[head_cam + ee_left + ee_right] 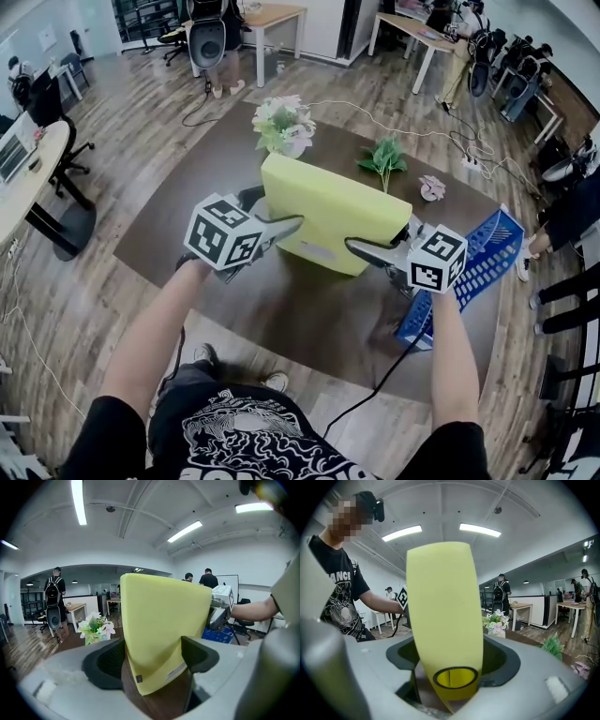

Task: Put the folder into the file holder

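The left gripper (298, 225) and right gripper (362, 249) are each clamping one end of the yellow lever-arch folder (333, 217), holding it upright over the table (309, 323). That is probably readying it for the blue file holder (480, 258) just beside it.

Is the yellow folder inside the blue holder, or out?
Out. The thick yellow plastic folder is gripped by the left gripper and right gripper over the brown table; the blue mesh file holder sits apart.

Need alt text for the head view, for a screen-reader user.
A person holds a yellow-green folder upright over a dark table, left gripper at its left end, right gripper at its right end. A blue file holder sits at the table's right edge; flowers stand behind.
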